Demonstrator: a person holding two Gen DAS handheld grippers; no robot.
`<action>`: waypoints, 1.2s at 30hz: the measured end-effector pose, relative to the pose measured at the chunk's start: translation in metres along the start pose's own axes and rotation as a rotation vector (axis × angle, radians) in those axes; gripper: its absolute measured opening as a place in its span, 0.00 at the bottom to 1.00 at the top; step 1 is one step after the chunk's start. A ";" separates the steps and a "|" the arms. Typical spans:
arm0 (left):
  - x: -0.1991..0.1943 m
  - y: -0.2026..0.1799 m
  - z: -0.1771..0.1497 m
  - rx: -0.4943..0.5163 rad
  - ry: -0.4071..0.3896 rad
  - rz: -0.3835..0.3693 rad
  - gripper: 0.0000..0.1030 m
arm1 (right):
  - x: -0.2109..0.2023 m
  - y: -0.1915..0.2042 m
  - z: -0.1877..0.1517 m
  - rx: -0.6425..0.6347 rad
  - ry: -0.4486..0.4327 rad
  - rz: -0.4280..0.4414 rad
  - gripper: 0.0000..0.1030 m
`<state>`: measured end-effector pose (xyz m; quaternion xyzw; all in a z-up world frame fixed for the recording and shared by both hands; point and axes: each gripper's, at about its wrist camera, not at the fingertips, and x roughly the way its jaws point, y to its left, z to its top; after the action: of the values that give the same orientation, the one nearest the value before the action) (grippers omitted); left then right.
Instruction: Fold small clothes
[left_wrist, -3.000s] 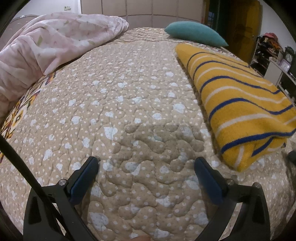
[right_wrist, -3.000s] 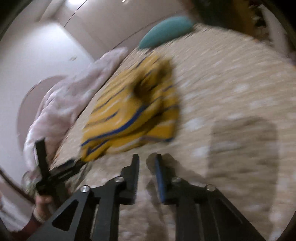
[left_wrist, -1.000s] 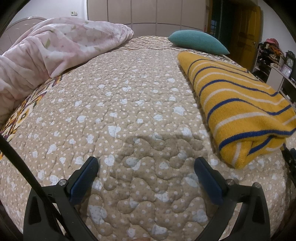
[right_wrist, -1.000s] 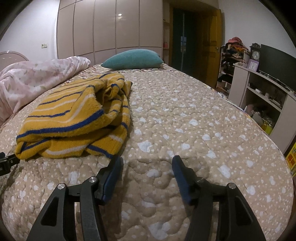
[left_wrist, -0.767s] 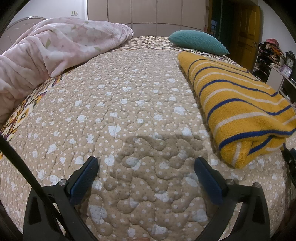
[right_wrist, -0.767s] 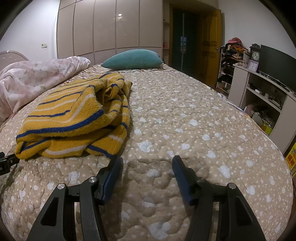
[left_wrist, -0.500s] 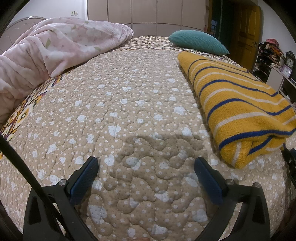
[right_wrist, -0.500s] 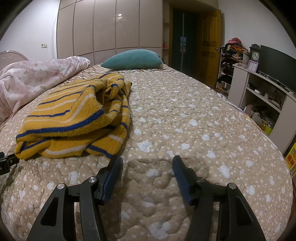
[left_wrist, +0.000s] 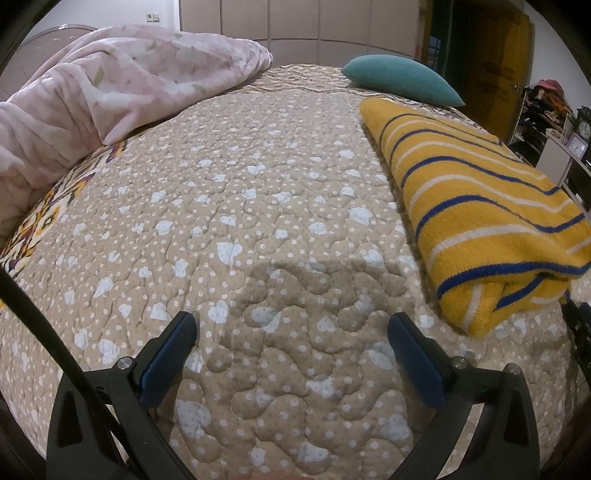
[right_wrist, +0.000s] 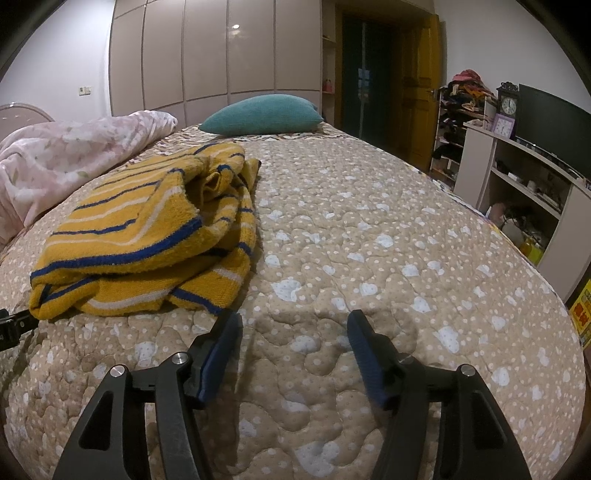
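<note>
Lower foreground, left wrist view: the left gripper (left_wrist: 291, 325) hangs over the beige quilted bedspread (left_wrist: 236, 206), its blue-padded jaws spread wide with only quilt between them. Lower foreground, right wrist view: the right gripper (right_wrist: 293, 325) also points down at the bedspread (right_wrist: 369, 240); its jaws are opening, and nothing lies between them.

Middle ground: the yellow knit garment (left_wrist: 476, 206) with blue and white stripes lies folded on the bedspread at the right of the left wrist view, its near folded end just beyond that gripper's right finger. In the right wrist view the same garment (right_wrist: 147, 236) occupies the centre left of the frame, its layers loosely stacked and bunched at the far end, and its near edge lies just above the right gripper's left finger; neither gripper touches it.

Background: a pink floral duvet (left_wrist: 110, 85) is heaped at the upper left, and a teal pillow (right_wrist: 262, 114) rests at the far end of the bed. Beyond stand pale wardrobe doors (right_wrist: 207, 51), and shelving (right_wrist: 517, 177) runs along the right edge.
</note>
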<state>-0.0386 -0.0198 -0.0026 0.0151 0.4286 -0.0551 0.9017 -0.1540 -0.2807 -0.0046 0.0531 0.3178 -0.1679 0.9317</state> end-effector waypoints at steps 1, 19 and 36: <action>-0.001 -0.001 -0.002 0.000 -0.004 0.002 1.00 | 0.000 0.001 0.000 -0.002 0.001 -0.004 0.65; -0.002 -0.002 -0.003 0.000 -0.011 0.006 1.00 | 0.001 0.010 0.000 -0.029 0.006 -0.071 0.70; -0.002 -0.001 -0.002 0.000 -0.011 0.006 1.00 | 0.001 0.012 0.000 -0.046 -0.004 -0.103 0.71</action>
<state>-0.0417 -0.0209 -0.0029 0.0163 0.4234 -0.0523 0.9043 -0.1491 -0.2697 -0.0051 0.0147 0.3221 -0.2085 0.9233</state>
